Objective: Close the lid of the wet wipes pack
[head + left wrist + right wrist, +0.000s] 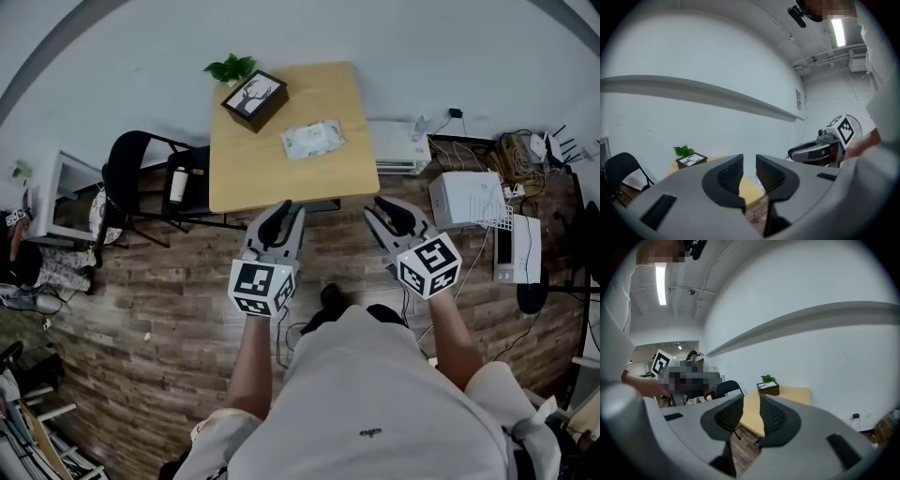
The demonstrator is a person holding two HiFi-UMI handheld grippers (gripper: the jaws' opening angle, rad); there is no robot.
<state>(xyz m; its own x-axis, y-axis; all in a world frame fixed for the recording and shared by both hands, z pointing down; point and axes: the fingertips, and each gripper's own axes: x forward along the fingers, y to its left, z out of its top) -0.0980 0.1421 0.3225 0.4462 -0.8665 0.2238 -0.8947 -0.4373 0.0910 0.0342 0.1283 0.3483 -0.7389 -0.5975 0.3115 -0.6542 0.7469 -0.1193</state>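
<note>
Lid of the wet wipes pack (313, 140): too small in the head view to tell raised from flat. Pack itself not to be made out in either gripper view, only a strip of pale tabletop past the jaws. Near edge of the table (281, 183) partly covered by the tips of both grippers. Person's legs mostly hidden under the torso.

Left gripper (289, 208): jaws apart by a narrow gap, nothing between the pads. Right gripper (380, 208): jaws a little wider, likewise empty. Both side by side, pointing at the table, tips at its near edge.

Light wooden table, set against a white wall, on a dark plank floor (169, 309). Ahead of the left gripper, at the far left corner, a dark box (254, 99) with a tree picture on top, and a small green plant (231, 67) just behind it. Out to the left of the left gripper, a black chair (141, 173) with a white bottle (178, 185) by its seat. Out to the right of the right gripper, white appliances (466, 199) and loose cables on the floor.

Pack flat on the table, ahead of both grippers and roughly between their lines, on the far half, well apart from both tips. Near the dark box, to its right, not touching. Long axis crosswise to the way the grippers point, right end turned slightly further away.
</note>
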